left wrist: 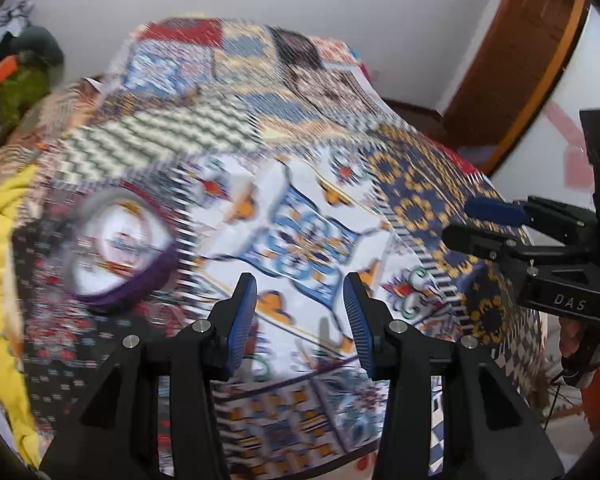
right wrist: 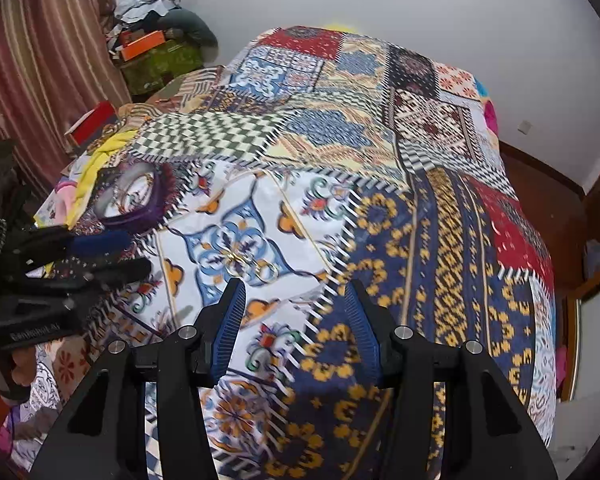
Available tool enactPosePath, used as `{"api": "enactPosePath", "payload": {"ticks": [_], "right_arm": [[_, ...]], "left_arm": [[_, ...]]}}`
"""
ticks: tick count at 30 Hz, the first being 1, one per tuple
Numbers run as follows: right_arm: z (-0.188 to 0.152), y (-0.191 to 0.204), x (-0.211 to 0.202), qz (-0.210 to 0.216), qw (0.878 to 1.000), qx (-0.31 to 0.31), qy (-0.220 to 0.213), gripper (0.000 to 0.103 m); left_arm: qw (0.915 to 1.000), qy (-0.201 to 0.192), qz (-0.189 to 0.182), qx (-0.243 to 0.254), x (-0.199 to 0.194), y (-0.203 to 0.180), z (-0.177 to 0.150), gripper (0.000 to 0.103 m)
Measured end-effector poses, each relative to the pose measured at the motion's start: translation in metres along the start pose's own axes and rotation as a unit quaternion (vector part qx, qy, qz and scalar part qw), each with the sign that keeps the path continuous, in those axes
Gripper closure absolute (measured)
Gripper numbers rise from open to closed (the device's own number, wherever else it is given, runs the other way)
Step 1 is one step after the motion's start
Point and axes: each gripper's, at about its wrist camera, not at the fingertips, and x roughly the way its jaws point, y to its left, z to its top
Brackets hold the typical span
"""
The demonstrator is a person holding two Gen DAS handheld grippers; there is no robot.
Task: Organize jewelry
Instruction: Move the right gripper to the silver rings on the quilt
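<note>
While both my claws hover over the patchwork bedspread (right wrist: 440, 240), nothing's grabbed yet. My right gripper (right wrist: 296, 320) is spread wide and empty, and my left gripper (left wrist: 300, 316) is the same, wide with nothing between the pads. The gold rings (right wrist: 252, 266), a little cluster of linked hoops I think, lie on the blue-and-white medallion patch just ahead of my right claw, slightly left of its centreline, with the cluster stretched left to right. So I reckon the right one is nearer and should take them. The purple-rimmed round jewelry box (right wrist: 134, 196) sits open further off at the far left, closer to my left claw. Left view is too blurry to spot the rings.
</note>
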Motion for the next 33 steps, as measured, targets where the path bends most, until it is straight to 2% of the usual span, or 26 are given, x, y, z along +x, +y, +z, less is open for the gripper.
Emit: {"api": "enactPosePath", "payload": {"ticks": [5,10,13,15,18,25,33], "right_arm": [[-0.010,-0.011,0.000,-0.003,1.000,0.007,0.004,0.055],[-0.015,-0.019,0.001,-0.003,1.000,0.013,0.006,0.055],[-0.015,-0.022,0.001,0.001,1.000,0.015,0.006,0.055],[-0.015,-0.021,0.002,0.003,1.000,0.014,0.006,0.055],[-0.013,-0.019,0.005,0.004,1.000,0.010,0.006,0.055],[-0.008,-0.010,0.018,0.004,1.000,-0.008,0.016,0.055],[0.005,0.005,0.054,0.023,0.997,-0.036,0.063,0.055]], "left_arm": [[0.9990,0.032,-0.017,0.027,0.031,-0.025,-0.004,0.059],[0.9971,0.052,-0.017,0.053,0.055,-0.043,-0.006,0.059],[0.9958,0.062,-0.019,0.064,0.066,-0.047,-0.009,0.065],[0.9952,0.058,-0.010,0.079,0.070,-0.051,-0.012,0.070],[0.9945,0.051,0.003,0.092,0.071,-0.052,-0.015,0.083],[0.9972,0.038,0.002,0.064,0.061,-0.030,-0.009,0.083],[0.9985,0.007,0.039,0.037,0.044,0.007,0.003,0.083]]}}
